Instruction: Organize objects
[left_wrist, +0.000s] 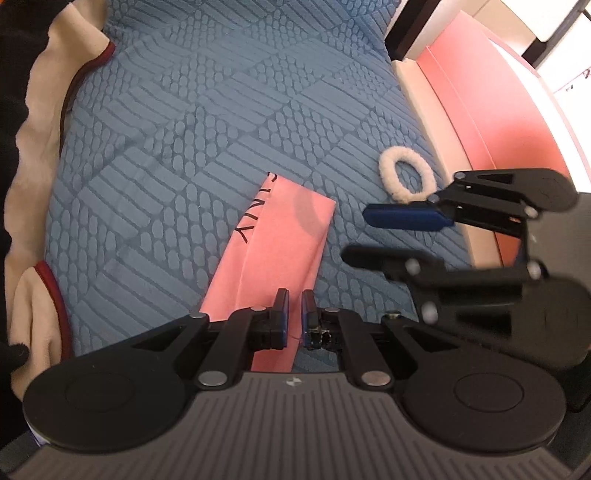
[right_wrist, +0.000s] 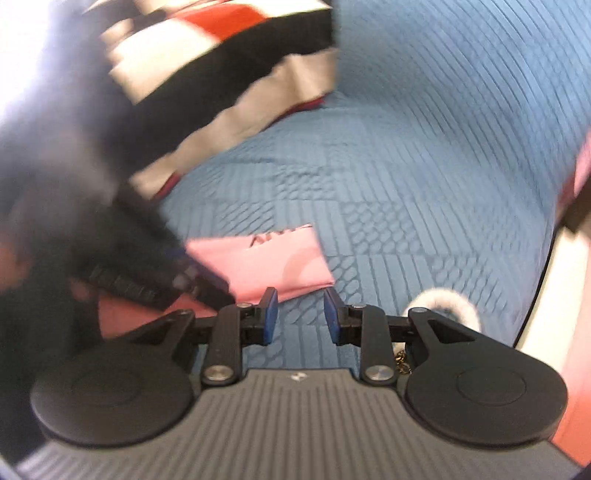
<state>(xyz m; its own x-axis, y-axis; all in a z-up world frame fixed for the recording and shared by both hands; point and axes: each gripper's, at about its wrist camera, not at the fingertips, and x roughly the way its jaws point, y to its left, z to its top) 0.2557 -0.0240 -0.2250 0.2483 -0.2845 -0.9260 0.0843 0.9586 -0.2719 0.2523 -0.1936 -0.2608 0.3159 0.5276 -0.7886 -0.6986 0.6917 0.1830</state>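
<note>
A pink cloth pouch (left_wrist: 280, 236) with dark lettering lies on the blue quilted bedspread (left_wrist: 184, 129). My left gripper (left_wrist: 293, 297) points steeply down and is shut on the pouch's right edge, with pink fabric showing between its blue pads. To its right my right gripper (left_wrist: 369, 236) reaches in sideways, open and with nothing in it. A white fluffy hair tie (left_wrist: 402, 173) rests just beyond it. In the right wrist view my right gripper (right_wrist: 300, 295) hovers over bare bedspread, with the pouch (right_wrist: 273, 262) ahead on the left, the blurred left gripper (right_wrist: 199, 273) on it, and the hair tie (right_wrist: 443, 301) on the right.
A cream blanket with dark red trim (left_wrist: 37, 147) is bunched along the left of the bed. A striped black, white and red cloth (right_wrist: 221, 55) lies at the far left. A pink ledge (left_wrist: 480, 110) borders the bed's right side. A small gold chain (right_wrist: 402, 360) shows under my right gripper's linkage.
</note>
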